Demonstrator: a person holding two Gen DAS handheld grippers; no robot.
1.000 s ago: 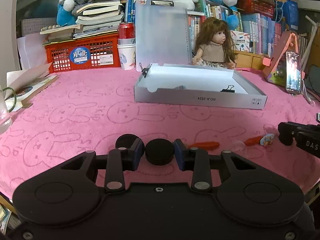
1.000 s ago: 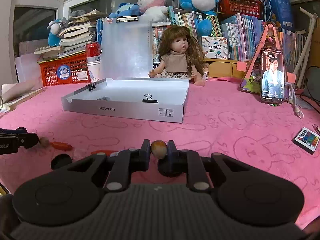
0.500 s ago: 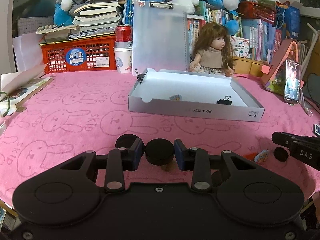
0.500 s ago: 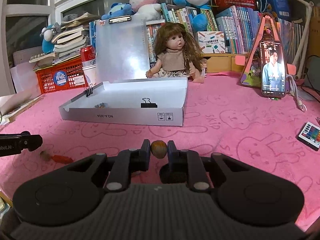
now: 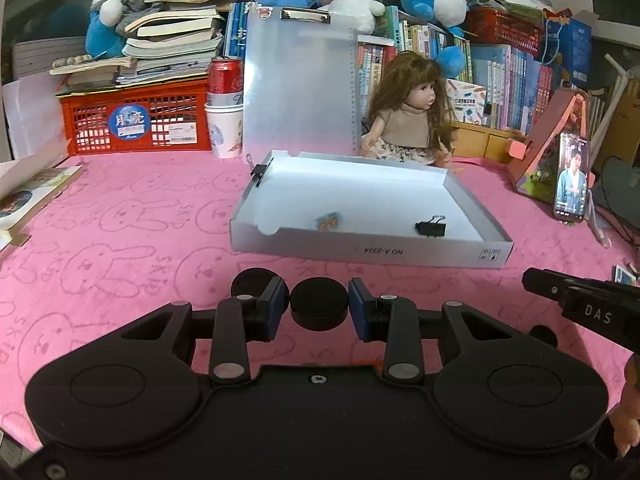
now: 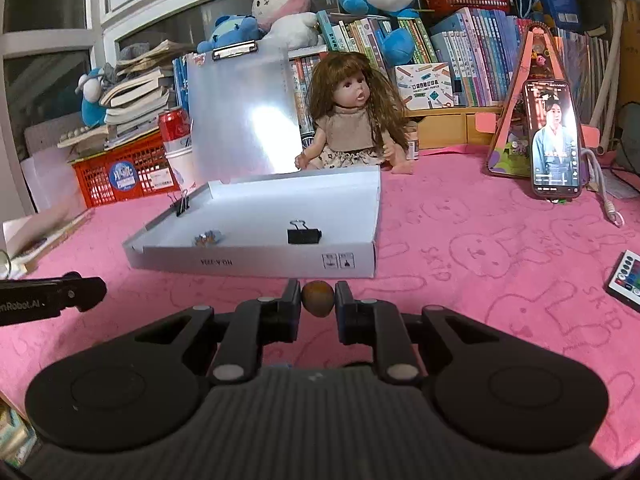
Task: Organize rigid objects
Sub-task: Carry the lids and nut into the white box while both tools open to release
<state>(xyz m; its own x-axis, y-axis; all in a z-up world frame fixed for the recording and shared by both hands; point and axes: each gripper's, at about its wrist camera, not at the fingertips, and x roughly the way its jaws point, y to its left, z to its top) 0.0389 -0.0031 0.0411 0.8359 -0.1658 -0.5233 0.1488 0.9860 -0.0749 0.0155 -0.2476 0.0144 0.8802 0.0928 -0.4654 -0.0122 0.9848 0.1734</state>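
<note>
My left gripper point(image 5: 319, 305) is shut on a round black disc point(image 5: 319, 307), held above the pink cloth just short of the shallow white box point(image 5: 372, 251). A second black disc point(image 5: 252, 282) lies on the cloth by its left finger. My right gripper point(image 6: 317, 303) is shut on a small brown nut-like ball point(image 6: 317, 298), close to the white box point(image 6: 256, 261) front wall. Inside the box lie a black binder clip point(image 6: 304, 235) and a small patterned piece point(image 6: 207, 238); another clip point(image 6: 182, 205) grips the left wall. Each gripper's tip shows in the other's view.
A doll point(image 5: 408, 120) sits behind the box beside an upright clear clipboard point(image 5: 300, 84). A red crate point(image 5: 134, 122), cups with a can point(image 5: 224, 120), a phone on a stand point(image 6: 554, 140) and a remote point(image 6: 626, 276) ring the pink cloth. Books lie at far left.
Both grippers have lifted and come closer to the white box, each keeping its object. The red and orange pieces on the cloth have dropped out of view below the left gripper.
</note>
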